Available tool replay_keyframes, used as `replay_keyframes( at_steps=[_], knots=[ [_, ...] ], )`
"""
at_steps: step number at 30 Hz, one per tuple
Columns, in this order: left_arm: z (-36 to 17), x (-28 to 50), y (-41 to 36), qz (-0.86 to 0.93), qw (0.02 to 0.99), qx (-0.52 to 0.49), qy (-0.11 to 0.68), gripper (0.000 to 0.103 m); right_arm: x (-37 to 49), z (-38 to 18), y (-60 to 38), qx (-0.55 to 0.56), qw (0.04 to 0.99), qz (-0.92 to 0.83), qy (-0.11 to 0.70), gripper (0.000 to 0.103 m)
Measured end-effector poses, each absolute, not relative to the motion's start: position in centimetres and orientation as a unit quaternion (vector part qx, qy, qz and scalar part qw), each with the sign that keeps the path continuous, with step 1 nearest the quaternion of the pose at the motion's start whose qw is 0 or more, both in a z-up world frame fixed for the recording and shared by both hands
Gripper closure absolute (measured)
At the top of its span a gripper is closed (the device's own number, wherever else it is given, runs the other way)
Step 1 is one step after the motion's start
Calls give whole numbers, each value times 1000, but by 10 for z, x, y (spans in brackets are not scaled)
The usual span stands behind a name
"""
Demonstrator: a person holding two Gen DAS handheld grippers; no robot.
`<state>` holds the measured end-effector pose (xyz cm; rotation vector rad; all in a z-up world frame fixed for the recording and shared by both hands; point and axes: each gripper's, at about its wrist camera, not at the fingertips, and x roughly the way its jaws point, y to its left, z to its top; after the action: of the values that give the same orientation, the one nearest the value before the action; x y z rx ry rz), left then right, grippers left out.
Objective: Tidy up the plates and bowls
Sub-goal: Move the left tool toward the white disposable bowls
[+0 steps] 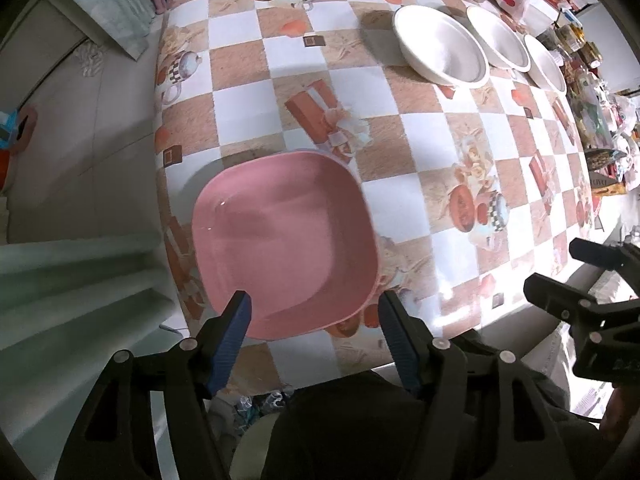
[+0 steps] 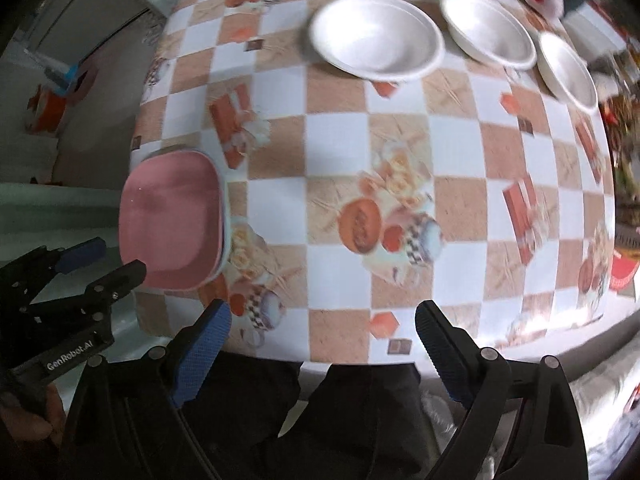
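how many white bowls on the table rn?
3, in a row along the far side: left bowl, middle bowl, right bowl. All upright, unstacked. Clutter behind them could hide more.

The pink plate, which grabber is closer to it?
Left. The left gripper hangs open right over the pink plate's near edge; the right gripper sits open farther off, beside it.
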<state>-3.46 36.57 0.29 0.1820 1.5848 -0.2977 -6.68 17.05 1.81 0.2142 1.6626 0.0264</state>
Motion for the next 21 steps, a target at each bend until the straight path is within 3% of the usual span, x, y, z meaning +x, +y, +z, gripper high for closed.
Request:
replay_keyframes(
  at_steps=[21],
  knots=[
    [19, -54, 171, -154, 667, 158, 712, 25, -101, 23, 25, 92, 658, 31, 746, 9]
  ],
)
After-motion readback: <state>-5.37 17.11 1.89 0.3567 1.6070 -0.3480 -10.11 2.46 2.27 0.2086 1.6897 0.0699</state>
